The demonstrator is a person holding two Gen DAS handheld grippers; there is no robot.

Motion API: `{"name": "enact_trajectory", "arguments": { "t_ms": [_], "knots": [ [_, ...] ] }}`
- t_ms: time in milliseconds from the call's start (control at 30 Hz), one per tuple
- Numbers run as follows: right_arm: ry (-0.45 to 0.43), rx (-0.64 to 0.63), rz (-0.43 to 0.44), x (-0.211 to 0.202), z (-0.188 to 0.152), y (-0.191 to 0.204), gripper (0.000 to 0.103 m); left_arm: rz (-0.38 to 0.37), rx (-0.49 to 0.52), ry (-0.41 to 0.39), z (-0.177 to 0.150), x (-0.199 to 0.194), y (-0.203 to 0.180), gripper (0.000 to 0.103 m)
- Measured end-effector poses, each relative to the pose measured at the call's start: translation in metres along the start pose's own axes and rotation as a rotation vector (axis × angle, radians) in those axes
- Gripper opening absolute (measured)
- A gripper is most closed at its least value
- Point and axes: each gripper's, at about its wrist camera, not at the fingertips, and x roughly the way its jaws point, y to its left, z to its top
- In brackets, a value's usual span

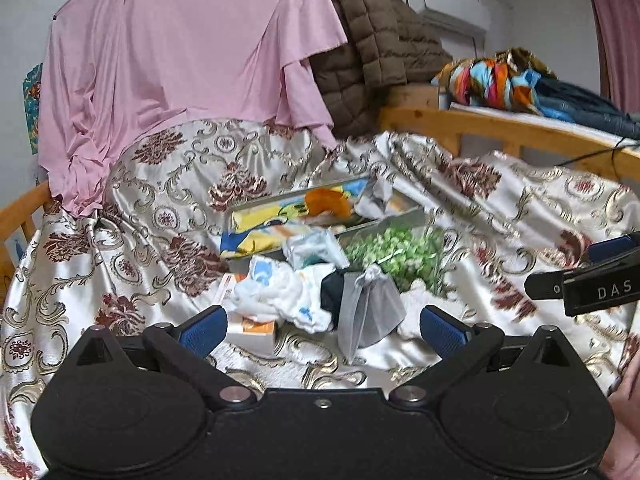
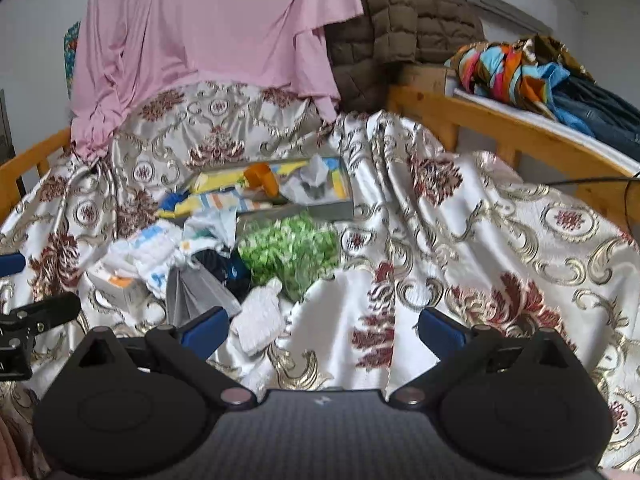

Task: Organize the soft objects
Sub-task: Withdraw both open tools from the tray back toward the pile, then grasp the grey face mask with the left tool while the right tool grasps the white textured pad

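Observation:
A pile of soft things lies on a patterned satin cover [image 1: 500,216]: a white cloth with blue print [image 1: 280,292], a grey drawstring pouch [image 1: 370,308], a dark sock [image 1: 332,294], a white knitted piece [image 2: 258,318] and a green leafy bunch [image 1: 396,252]. Behind them stands a grey tray [image 1: 404,222] with colourful cloths. My left gripper [image 1: 322,330] is open and empty, just short of the pouch. My right gripper [image 2: 322,330] is open and empty, to the right of the pile, its left fingertip by the pouch [image 2: 200,288].
A small orange and white box [image 1: 252,330] lies under the white cloth. A pink garment [image 1: 180,60] and a brown quilted jacket [image 1: 372,52] hang behind. A wooden rail [image 1: 500,132] runs at the back right, with folded clothes [image 1: 496,76] above it.

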Motion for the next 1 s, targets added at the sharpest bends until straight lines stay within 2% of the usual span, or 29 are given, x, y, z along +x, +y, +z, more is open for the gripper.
{"name": "enact_trajectory", "arguments": {
  "t_ms": [167,433,567,767,900,1000],
  "knots": [
    [0.054,-0.005,0.034,0.017,-0.008,0.001,0.103,0.034,0.023,0.058,-0.003,0.011,0.000,0.102],
    [0.121,-0.021,0.055,0.039,-0.013,0.003,0.103,0.053,0.032,0.097,-0.007,0.022,0.001,0.102],
    [0.158,-0.072,0.086,0.053,-0.014,0.009,0.103,0.102,0.050,0.121,-0.010,0.028,0.001,0.102],
    [0.137,-0.238,0.141,0.069,-0.003,0.021,0.103,0.120,0.063,0.122,-0.010,0.036,0.002,0.102],
    [0.106,-0.295,0.190,0.081,0.006,0.024,0.103,0.116,0.094,0.099,-0.006,0.044,0.000,0.102],
    [0.091,-0.356,0.221,0.094,0.009,0.027,0.103,0.098,0.077,0.072,-0.001,0.050,0.001,0.102]
  ]
}}
